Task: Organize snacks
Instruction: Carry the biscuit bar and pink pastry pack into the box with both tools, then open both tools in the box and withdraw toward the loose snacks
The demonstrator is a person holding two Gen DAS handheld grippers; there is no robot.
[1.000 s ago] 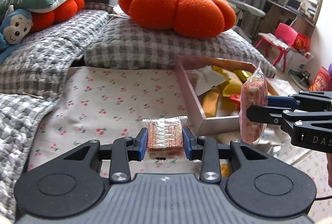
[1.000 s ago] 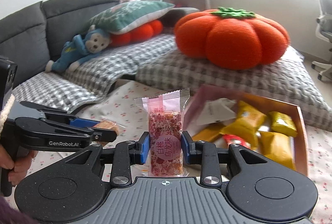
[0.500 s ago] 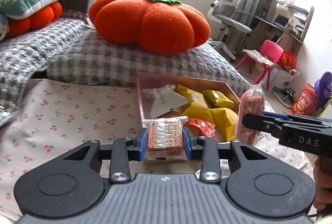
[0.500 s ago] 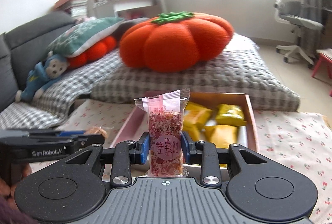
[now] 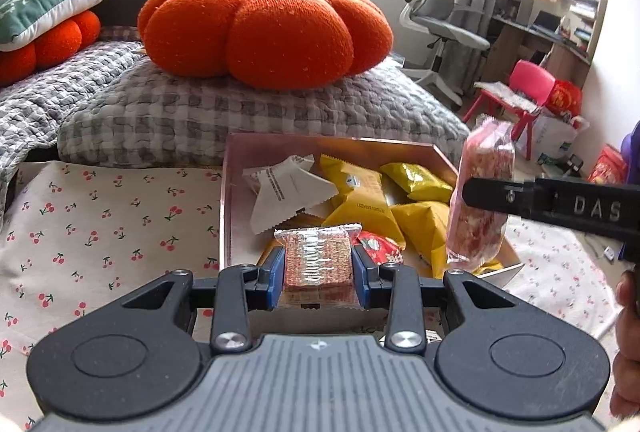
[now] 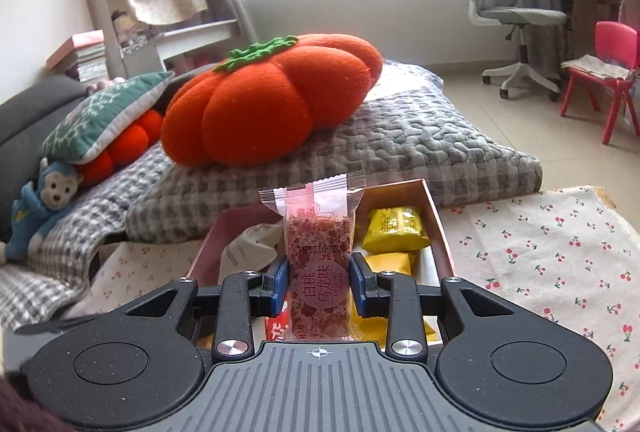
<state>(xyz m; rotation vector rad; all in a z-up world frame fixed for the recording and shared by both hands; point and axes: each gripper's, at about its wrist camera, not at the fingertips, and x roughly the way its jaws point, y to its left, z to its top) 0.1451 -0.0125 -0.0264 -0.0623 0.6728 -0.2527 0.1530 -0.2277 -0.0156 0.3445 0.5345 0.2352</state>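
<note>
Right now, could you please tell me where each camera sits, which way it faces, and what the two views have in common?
Left wrist: on the left tool, looking forward and down over the pink box; its fingers clamp an orange-brown snack; the right tool and a hand enter from the right.
Right wrist: on the right tool, facing the box; its fingers clamp a pink snack bar.
Shared: box, yellow packets, pumpkin cushion, pink bar.

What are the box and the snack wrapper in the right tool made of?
Box: looks like cardboard with a pink, slightly metallic sheen; thin flat walls, sharp folded corners.
Snack wrapper: thin clear glossy plastic film, pink printed top; crimped serrated end seals, and the contents show through.
</note>
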